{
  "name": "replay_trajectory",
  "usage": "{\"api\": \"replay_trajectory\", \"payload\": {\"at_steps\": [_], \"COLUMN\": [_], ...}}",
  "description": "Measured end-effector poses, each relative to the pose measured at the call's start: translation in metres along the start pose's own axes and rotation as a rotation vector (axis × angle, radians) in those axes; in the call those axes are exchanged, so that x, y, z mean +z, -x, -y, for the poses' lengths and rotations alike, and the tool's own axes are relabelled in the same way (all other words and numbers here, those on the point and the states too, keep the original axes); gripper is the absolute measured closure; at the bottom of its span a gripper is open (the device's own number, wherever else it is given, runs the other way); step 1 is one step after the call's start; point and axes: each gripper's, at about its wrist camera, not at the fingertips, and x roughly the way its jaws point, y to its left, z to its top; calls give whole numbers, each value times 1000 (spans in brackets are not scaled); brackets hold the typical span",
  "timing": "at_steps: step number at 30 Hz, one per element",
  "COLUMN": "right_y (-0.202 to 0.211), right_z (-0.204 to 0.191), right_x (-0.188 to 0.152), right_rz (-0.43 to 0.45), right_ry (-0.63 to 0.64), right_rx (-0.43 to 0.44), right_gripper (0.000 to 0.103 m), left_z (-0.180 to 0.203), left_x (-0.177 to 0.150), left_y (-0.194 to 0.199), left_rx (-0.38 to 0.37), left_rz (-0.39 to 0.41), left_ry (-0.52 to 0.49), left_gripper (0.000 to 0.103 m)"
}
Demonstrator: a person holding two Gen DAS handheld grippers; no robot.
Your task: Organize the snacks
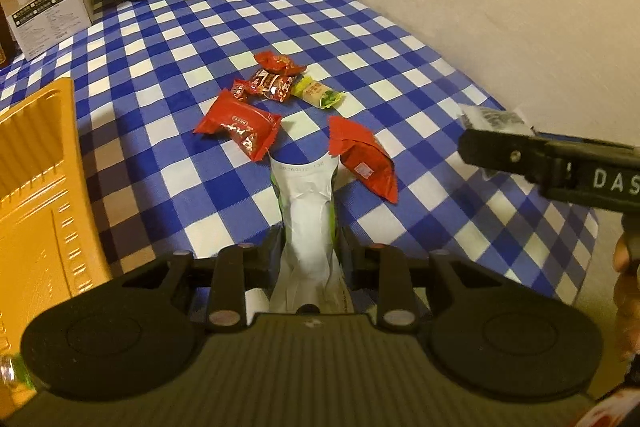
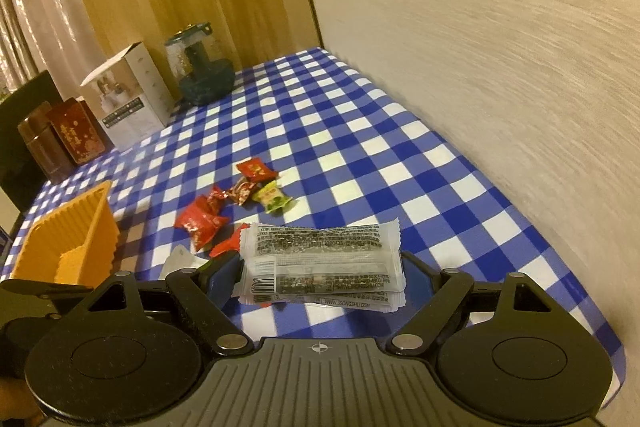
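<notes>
Left wrist view: my left gripper (image 1: 308, 243) pinches a white-and-green packet (image 1: 308, 211) above the checked tablecloth (image 1: 160, 47). My right gripper (image 2: 320, 267) clamps clear sesame-bar packets (image 2: 324, 263).

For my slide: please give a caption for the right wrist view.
Right gripper holds clear snack packets above checkered tablecloth.
</notes>
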Motion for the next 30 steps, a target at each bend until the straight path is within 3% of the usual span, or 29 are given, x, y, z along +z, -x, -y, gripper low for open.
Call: {"api": "replay_trajectory", "payload": {"at_steps": [16, 30], "right_y": [20, 51], "right_z": [-19, -42], "right_x": [-15, -24], "right_rz": [-8, 45], "right_ry": [-1, 15], "right_rx": [21, 61], "right_gripper": [20, 20], "left_z": [-10, -20], "left_x": [-18, -30], "left_y": [42, 89], "left_rx": [18, 29], "left_rz": [34, 111], "left_ry": [49, 97], "left_gripper": [76, 76]}}
